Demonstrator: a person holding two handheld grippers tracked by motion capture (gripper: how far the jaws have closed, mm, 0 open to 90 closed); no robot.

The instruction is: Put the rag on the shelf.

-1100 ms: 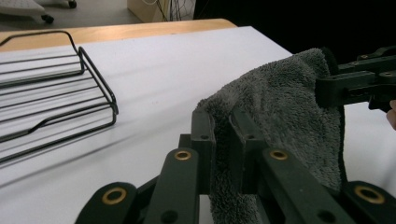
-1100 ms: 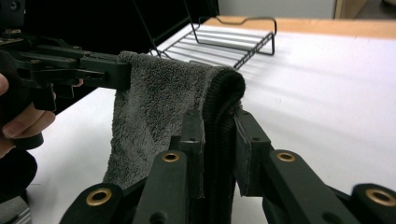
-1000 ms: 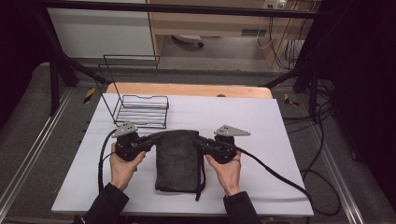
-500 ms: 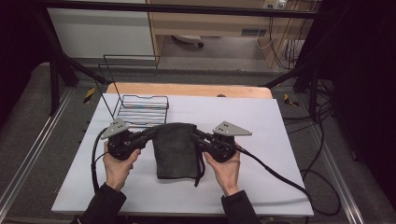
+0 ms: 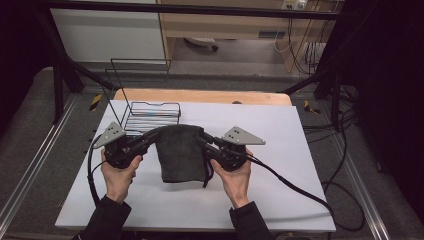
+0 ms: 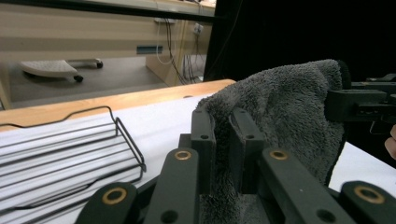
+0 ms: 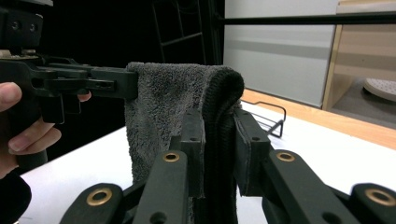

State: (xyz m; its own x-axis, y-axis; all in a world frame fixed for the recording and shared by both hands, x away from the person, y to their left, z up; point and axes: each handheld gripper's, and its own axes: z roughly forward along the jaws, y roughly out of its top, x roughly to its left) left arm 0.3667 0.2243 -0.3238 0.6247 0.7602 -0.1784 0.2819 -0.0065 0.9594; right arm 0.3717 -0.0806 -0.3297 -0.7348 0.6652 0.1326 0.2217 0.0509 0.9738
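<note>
Left gripper (image 5: 148, 141) and right gripper (image 5: 204, 142) each clamped tight on a top corner of the grey towel (image 5: 181, 152). Hanging, maybe just touching the white table (image 5: 300, 130).

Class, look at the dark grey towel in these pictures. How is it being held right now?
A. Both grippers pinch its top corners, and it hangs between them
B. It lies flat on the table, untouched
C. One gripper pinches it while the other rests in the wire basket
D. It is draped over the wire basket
A: the left gripper and the right gripper each clamp a top corner of the towel, which hangs between them in front of the wire basket.
</note>
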